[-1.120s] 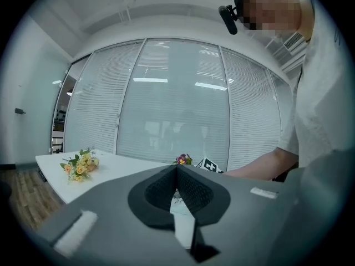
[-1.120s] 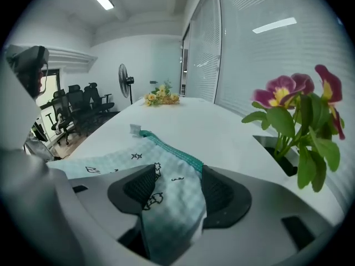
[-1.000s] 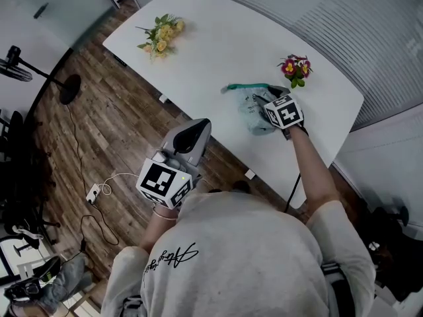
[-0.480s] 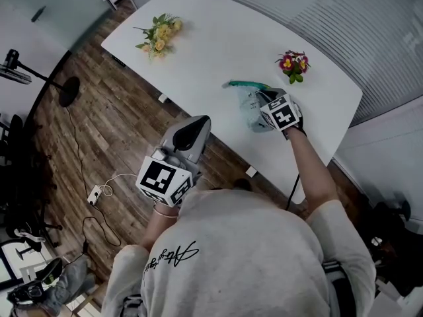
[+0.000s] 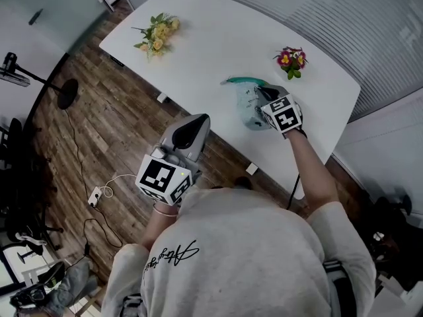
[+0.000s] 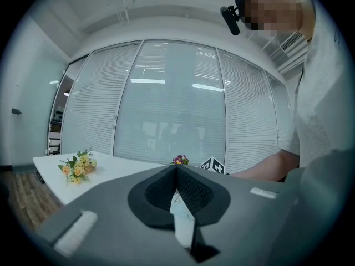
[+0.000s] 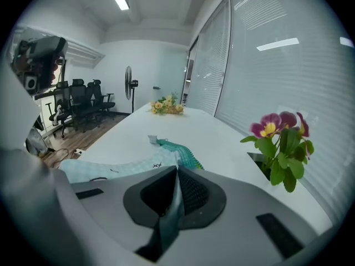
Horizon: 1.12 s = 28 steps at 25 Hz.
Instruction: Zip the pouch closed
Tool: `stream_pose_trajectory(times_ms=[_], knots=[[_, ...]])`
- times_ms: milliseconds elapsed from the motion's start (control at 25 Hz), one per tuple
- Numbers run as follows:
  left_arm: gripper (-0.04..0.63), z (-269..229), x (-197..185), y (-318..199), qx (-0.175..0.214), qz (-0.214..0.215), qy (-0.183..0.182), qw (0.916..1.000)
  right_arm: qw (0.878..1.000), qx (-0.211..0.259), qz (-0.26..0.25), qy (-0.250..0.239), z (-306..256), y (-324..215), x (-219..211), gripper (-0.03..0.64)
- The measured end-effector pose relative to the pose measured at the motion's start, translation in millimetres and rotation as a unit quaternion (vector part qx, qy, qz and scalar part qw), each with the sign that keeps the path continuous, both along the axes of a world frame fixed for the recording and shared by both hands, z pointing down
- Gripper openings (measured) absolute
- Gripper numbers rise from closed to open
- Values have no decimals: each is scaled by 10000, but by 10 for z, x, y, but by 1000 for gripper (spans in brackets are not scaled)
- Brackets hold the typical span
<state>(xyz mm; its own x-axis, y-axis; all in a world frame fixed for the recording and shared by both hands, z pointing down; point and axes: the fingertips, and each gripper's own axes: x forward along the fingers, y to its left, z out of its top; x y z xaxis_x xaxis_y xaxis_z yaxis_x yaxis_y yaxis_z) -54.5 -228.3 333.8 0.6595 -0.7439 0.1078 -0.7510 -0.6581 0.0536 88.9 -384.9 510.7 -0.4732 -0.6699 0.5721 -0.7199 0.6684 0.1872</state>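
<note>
A pale mint pouch (image 5: 246, 104) with a teal zipper edge (image 5: 242, 82) lies on the white table (image 5: 218, 32), near its front edge. My right gripper (image 5: 260, 98) is on the pouch's right end. Its jaws have just been closing, and they stand shut on a fold of the pouch's teal fabric (image 7: 173, 204). In the right gripper view the rest of the pouch (image 7: 122, 166) spreads out to the left ahead of the right gripper (image 7: 176, 173). My left gripper (image 5: 197, 127) hangs over the wooden floor, off the table, shut and level, with nothing gripped. The left gripper (image 6: 177, 173) faces the table.
A yellow flower bunch (image 5: 157, 34) lies at the table's far left. A small pot of purple flowers (image 5: 291, 61) stands just beyond the pouch. A power strip and cable (image 5: 94, 192) lie on the floor, and a fan stand (image 5: 66, 88) is at the left.
The right gripper has closed in on the pouch's end and lifted a little, drawing the fabric up with it. The left gripper has stayed where it was.
</note>
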Motion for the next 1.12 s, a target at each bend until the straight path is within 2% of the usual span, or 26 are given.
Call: stream_pose_trajectory(times_ms=[600, 1120], knots=[[0, -1, 77, 41, 57, 180, -51, 9998, 9924, 421, 56, -1157, -626, 390, -72, 9], [0, -66, 62, 48, 204, 160, -159, 9995, 9759, 1048, -177, -1908, -1280, 806, -124, 9]])
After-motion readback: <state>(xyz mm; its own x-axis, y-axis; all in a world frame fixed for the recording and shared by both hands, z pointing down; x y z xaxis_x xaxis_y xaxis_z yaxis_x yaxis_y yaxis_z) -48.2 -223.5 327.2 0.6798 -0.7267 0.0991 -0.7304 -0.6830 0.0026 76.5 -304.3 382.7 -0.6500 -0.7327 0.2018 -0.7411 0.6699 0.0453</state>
